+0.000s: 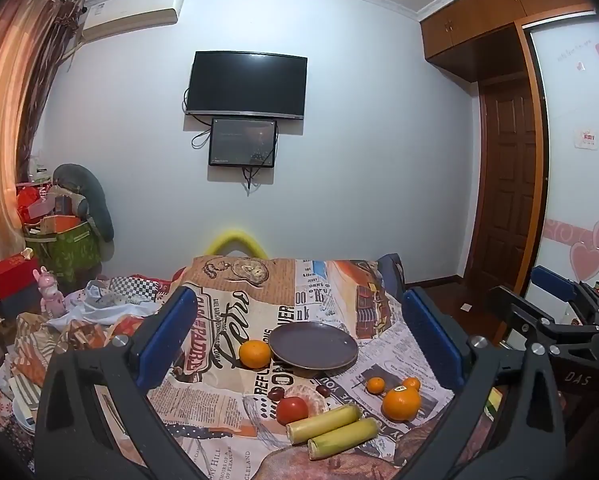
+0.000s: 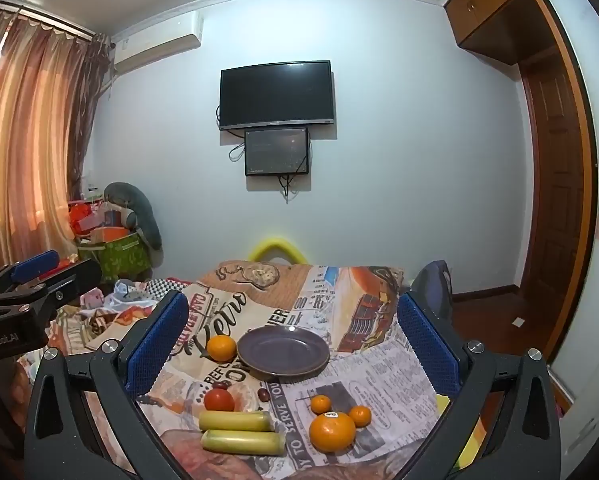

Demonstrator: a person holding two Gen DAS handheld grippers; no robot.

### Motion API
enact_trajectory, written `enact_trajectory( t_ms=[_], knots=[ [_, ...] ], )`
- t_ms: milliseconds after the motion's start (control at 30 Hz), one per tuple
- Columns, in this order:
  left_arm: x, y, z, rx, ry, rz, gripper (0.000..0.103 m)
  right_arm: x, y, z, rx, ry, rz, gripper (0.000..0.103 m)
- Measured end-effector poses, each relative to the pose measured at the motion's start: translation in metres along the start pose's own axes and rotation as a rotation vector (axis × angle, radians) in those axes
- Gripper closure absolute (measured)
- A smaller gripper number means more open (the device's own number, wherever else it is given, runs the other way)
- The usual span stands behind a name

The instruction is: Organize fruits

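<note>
I see the jaws of both the left gripper (image 1: 299,332) and right gripper (image 2: 295,332) spread wide, holding nothing; at frame centre the dark plate (image 2: 283,350) is empty, oranges (image 2: 332,432) and tomato (image 2: 218,400) below it.

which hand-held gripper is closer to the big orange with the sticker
Right. The right hand-held gripper frames the stickered orange near centre; the left hand-held gripper sees it off toward its right finger.

1. Ahead of the left gripper (image 1: 299,336), the plate (image 1: 313,345) hides the right edge of the orange (image 1: 254,354) beside it.
2. The tomato (image 1: 292,410) covers part of a pale round thing (image 1: 311,396) behind it; what it is cannot be told.
3. Below the right gripper (image 2: 293,340), the counter (image 2: 379,364) is cut off by the picture's edge.
4. The tablecloth's small print (image 2: 383,364) is unreadable.
</note>
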State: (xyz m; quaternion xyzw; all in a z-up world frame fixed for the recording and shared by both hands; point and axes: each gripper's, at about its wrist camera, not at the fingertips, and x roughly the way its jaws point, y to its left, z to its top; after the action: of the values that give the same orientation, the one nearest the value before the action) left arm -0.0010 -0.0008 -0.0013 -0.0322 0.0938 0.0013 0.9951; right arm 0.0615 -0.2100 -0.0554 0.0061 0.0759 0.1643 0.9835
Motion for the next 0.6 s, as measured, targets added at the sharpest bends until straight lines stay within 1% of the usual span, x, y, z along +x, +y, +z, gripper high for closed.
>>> enact_trajectory(
  t_ms=[600],
  knots=[
    [-0.0034,0.0005,0.0004,0.007,-0.008,0.006,0.0,-0.0009,0.0015,0.0006,0.002,-0.001,0.004,0.0]
  ],
)
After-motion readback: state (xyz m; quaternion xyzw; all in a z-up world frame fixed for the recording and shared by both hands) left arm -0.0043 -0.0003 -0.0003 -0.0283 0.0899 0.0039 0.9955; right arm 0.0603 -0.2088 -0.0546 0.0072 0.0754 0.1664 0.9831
